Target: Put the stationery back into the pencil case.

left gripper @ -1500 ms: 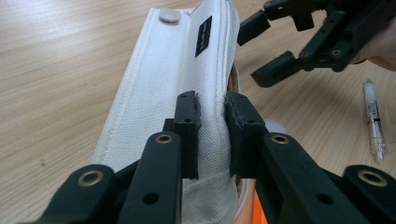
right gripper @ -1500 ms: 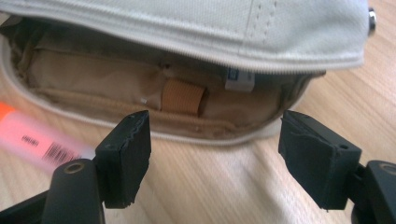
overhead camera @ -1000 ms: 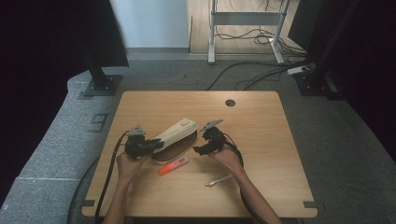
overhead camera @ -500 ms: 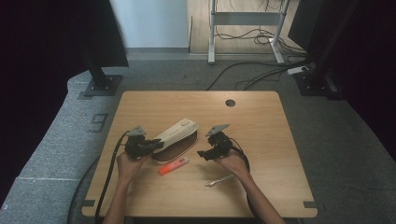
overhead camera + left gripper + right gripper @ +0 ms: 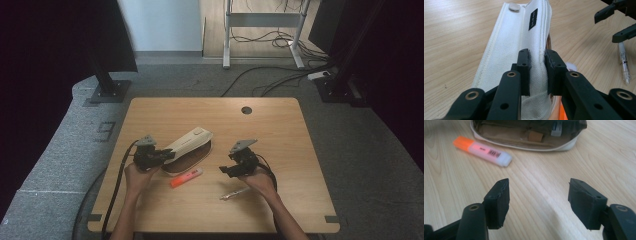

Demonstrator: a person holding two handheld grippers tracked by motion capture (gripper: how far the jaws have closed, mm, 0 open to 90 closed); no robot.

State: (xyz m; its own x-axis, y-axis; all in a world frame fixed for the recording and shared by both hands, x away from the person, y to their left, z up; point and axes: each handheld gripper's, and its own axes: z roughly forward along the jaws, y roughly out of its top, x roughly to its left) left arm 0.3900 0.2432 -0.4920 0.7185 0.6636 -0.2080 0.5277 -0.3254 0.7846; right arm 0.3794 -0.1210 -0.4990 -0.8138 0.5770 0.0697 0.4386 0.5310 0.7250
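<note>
My right hand-held gripper point(image 5: 239, 163) has drawn back from the white pencil case point(image 5: 188, 144) toward the near right of the desk point(image 5: 280, 130), its jaws spread wide and empty. My left hand-held gripper point(image 5: 537, 65) stays pinched on the case's upper flap, keeping it open. The orange highlighter point(image 5: 482, 151) lies just beside the case, the pen point(image 5: 235, 193) nearer me; I judge one gets picked next.

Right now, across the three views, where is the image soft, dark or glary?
High view: dark at both side edges, light wooden table evenly lit. Left gripper view: white fabric pencil pouch sharp, nearest tool parts soft. Right gripper view: orange highlighter pen slightly blurred, no strong glare.
</note>
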